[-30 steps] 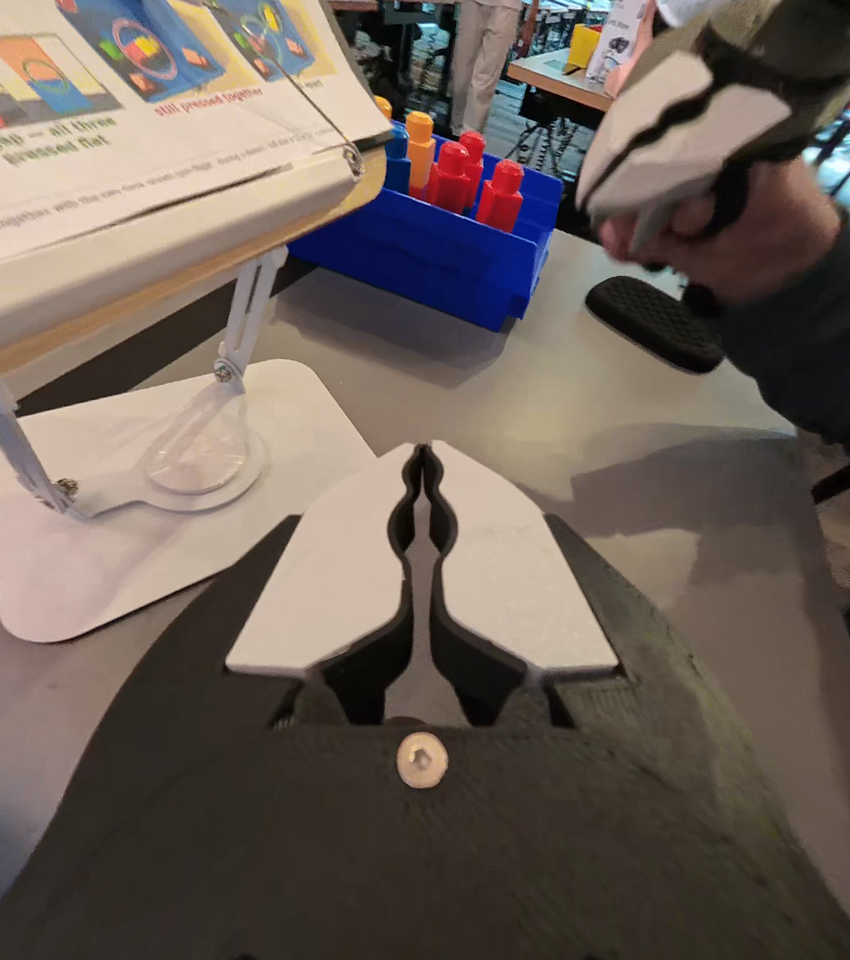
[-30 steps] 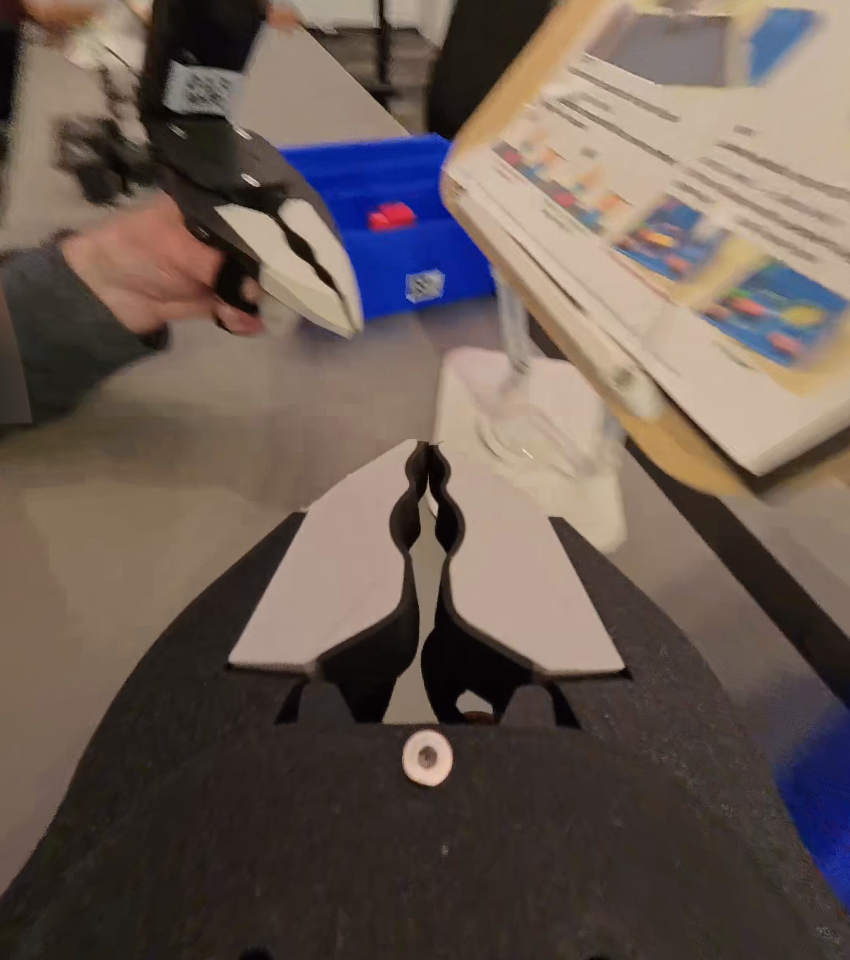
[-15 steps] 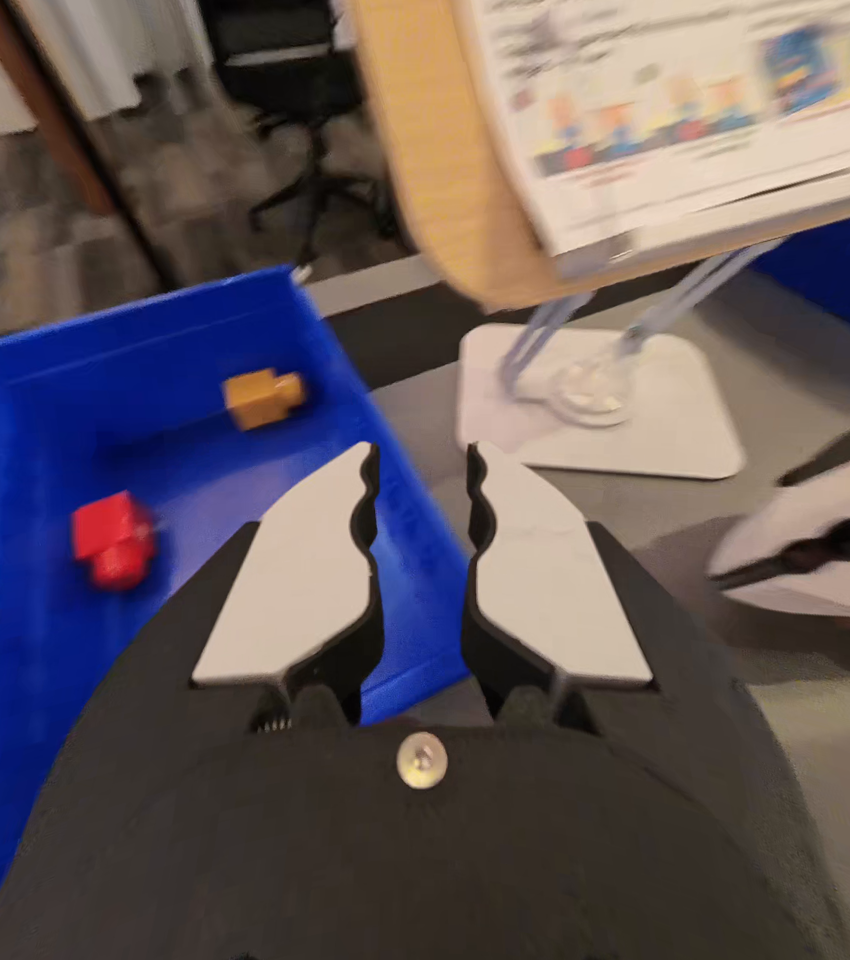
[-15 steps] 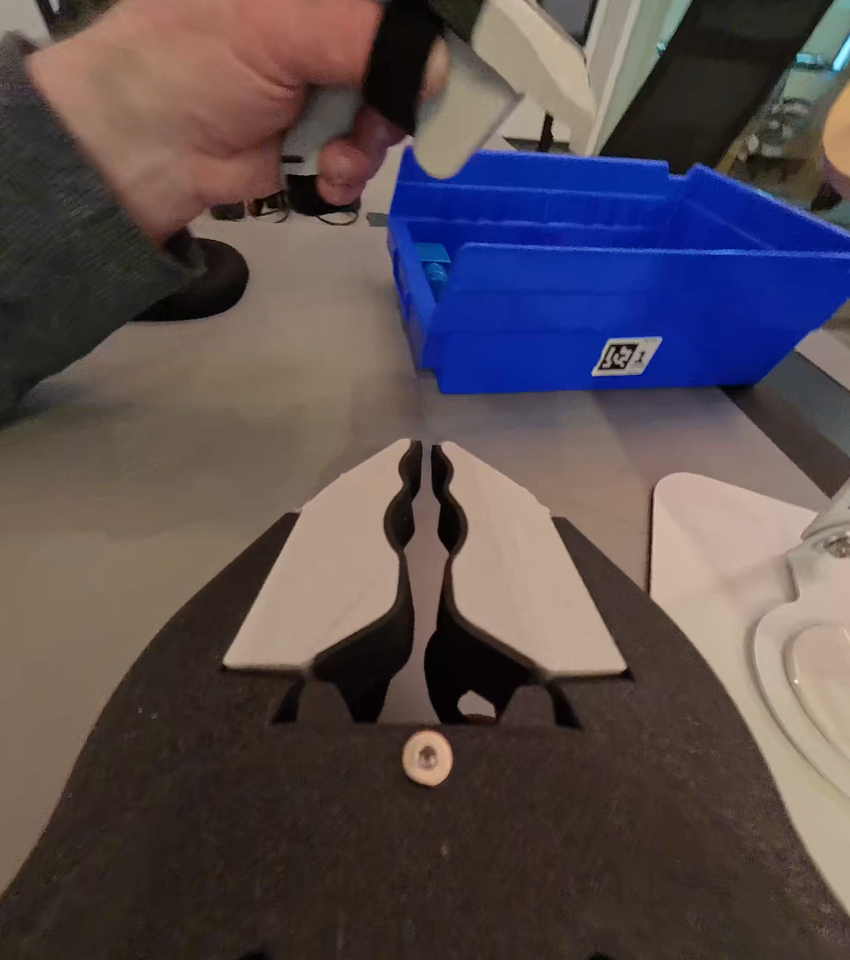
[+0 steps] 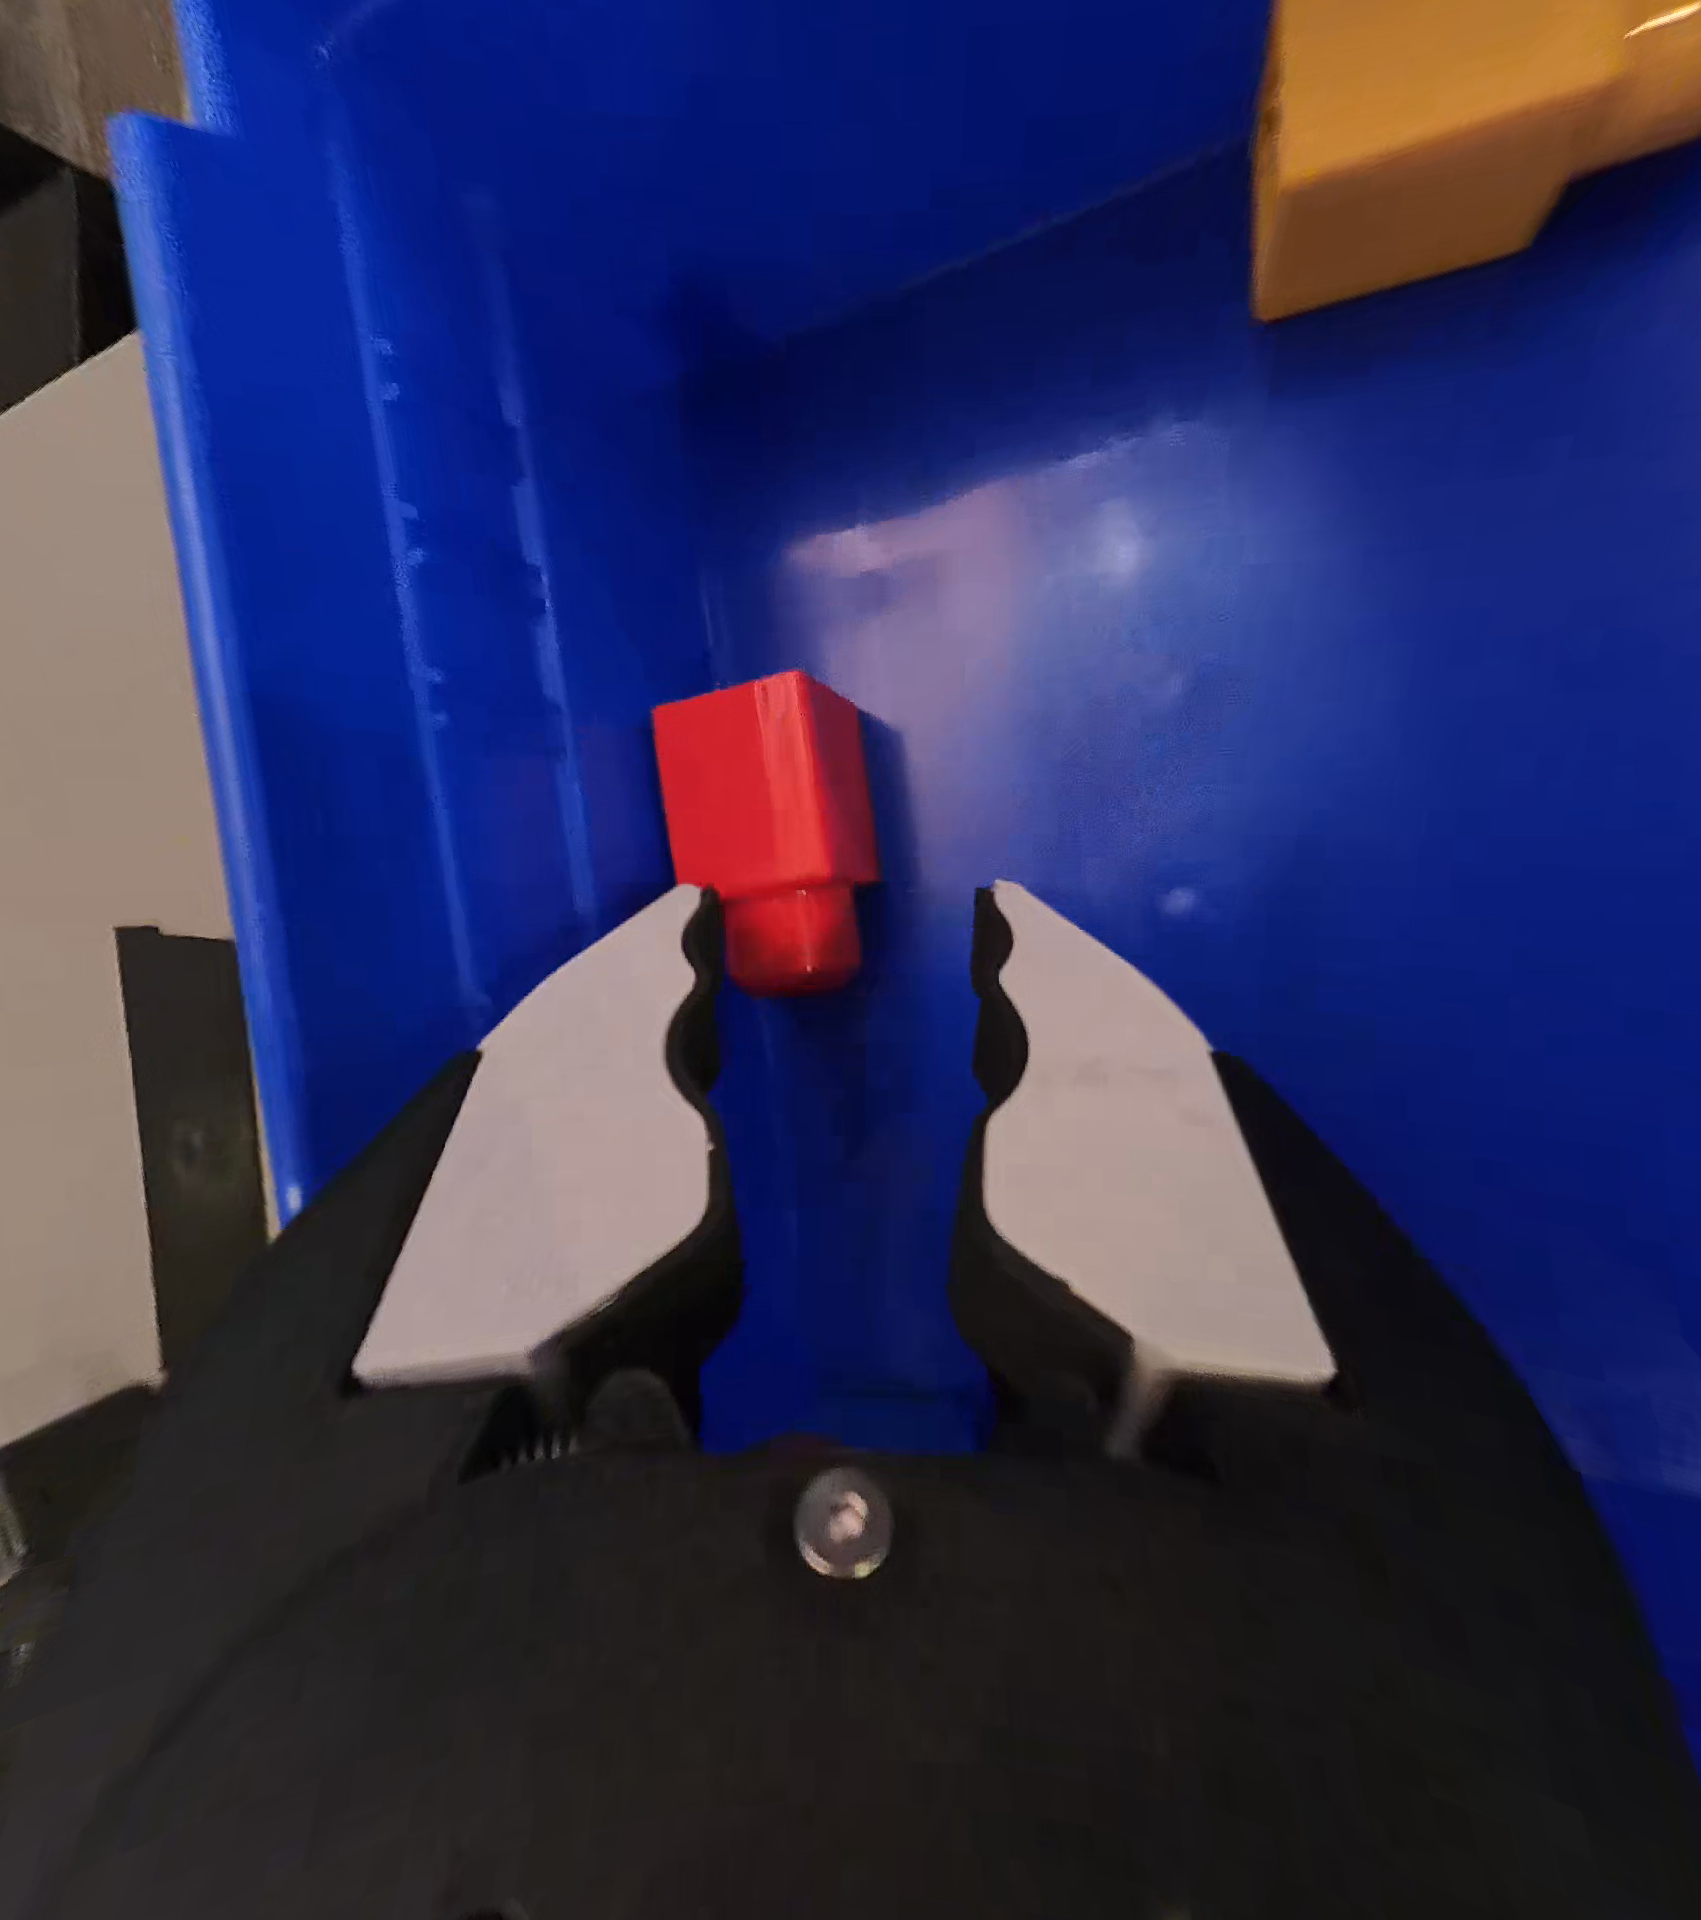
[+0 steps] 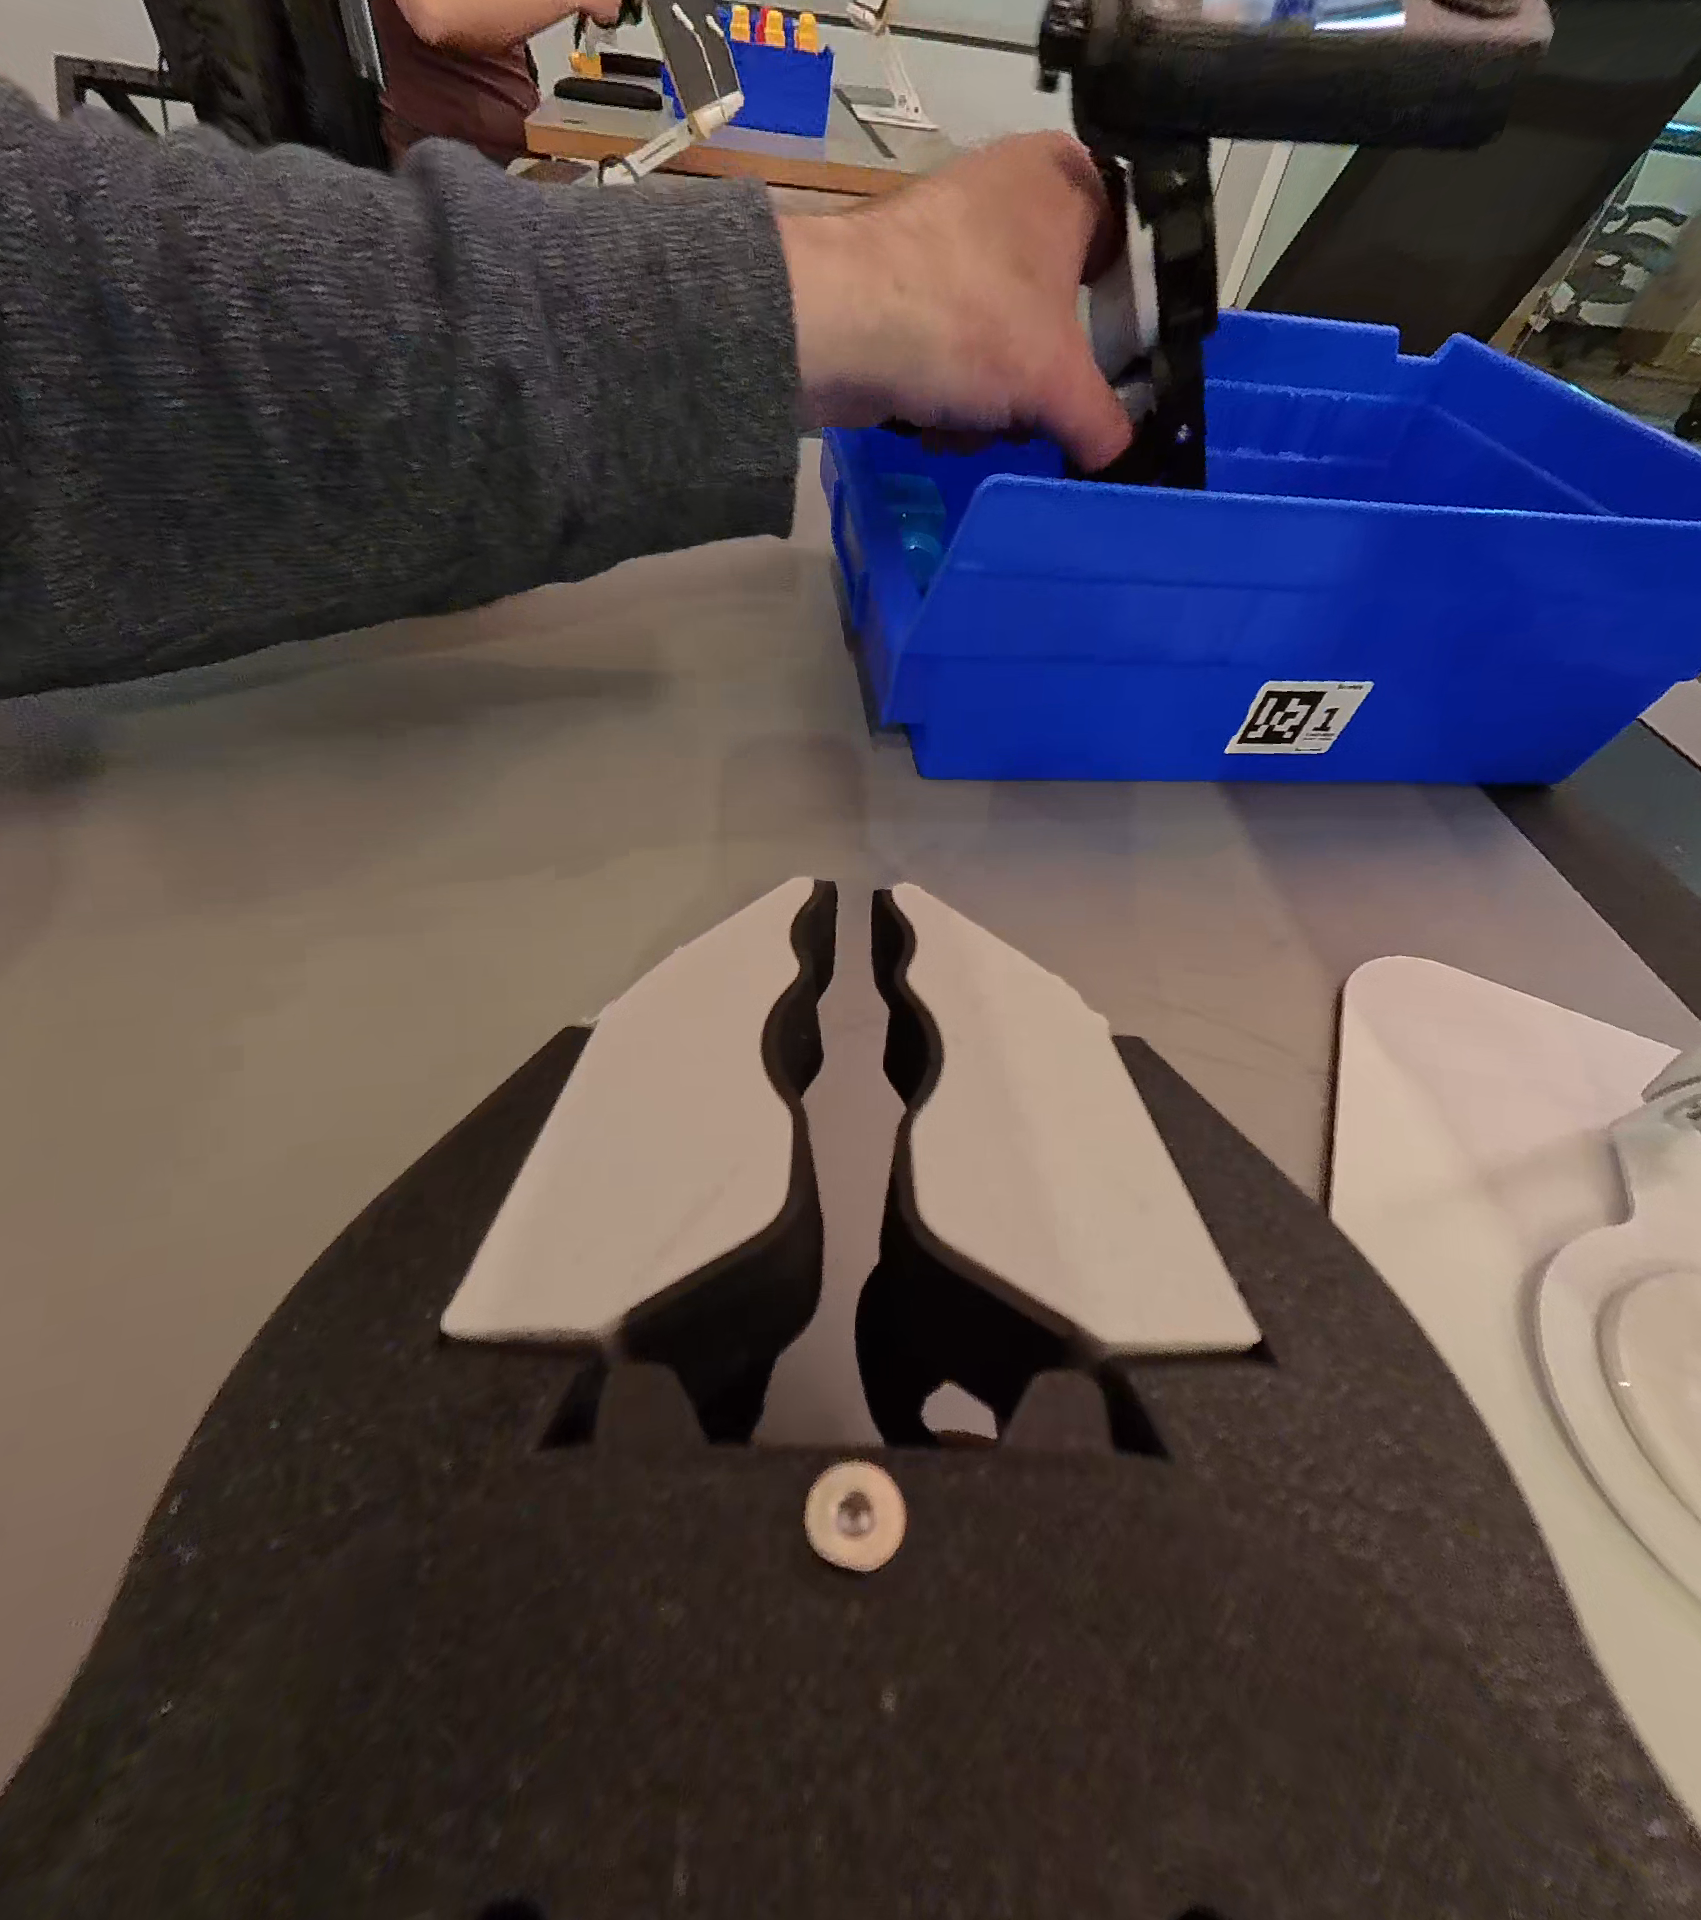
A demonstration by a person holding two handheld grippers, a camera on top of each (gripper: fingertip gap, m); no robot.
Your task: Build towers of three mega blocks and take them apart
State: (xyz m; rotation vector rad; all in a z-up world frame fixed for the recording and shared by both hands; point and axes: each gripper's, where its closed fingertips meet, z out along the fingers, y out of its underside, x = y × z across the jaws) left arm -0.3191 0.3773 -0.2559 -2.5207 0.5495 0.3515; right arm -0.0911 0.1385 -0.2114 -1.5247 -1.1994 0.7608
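Left claw (image 5: 838,904) has dropped, spread, toward stud-forward red block (image 5: 766,800).

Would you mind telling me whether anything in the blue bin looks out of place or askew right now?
Nothing is damaged or spilled. The red block lies on its side against the blue bin wall, stud toward the open left gripper.

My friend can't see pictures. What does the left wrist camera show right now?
An open left gripper reaches into a blue bin, its fingers just short of a red block lying on its side, peg pointing toward the camera. An orange block lies at the top right.
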